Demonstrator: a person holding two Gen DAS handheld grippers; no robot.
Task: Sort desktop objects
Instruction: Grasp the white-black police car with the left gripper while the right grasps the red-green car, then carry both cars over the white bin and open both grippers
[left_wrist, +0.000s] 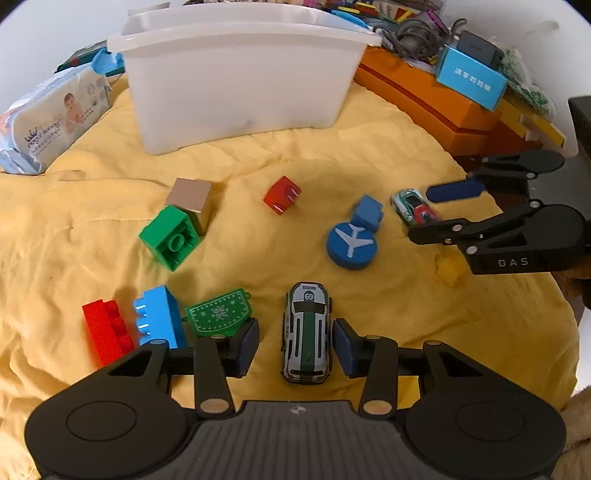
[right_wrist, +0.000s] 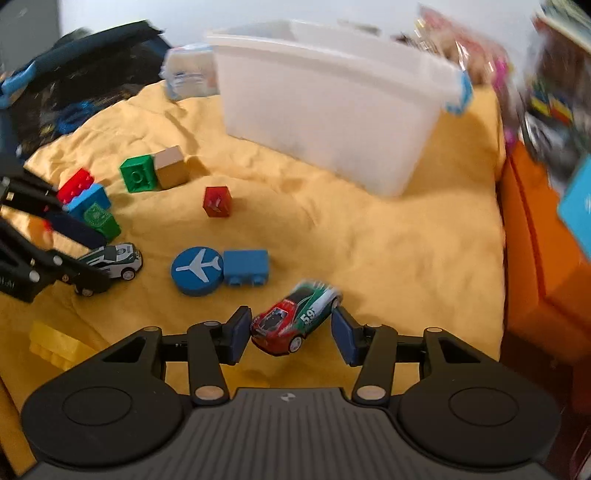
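Pick-up step judged in hand: left gripper (left_wrist: 295, 341) and right gripper (right_wrist: 291, 335), jaws open, straddle the white-and-green toy car (left_wrist: 306, 332) and red-and-green toy car (right_wrist: 295, 320); closing, then carrying toward the translucent white plastic bin (left_wrist: 240, 70) at 12 o'clock, appears next.

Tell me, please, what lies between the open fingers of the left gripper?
The white and green toy car numbered 69 stands between the left gripper fingers, which flank it without visibly clamping it; the left wrist view shows this.

Toys spread before a tub on a cloth

The white plastic tub (left_wrist: 236, 74) sits at 12 o'clock on the yellow cloth (left_wrist: 258, 158); the round blue airplane disc (left_wrist: 351, 243) touches the small blue brick (left_wrist: 367, 212); the white-and-green toy car (left_wrist: 306, 332) lies at 6 o'clock.
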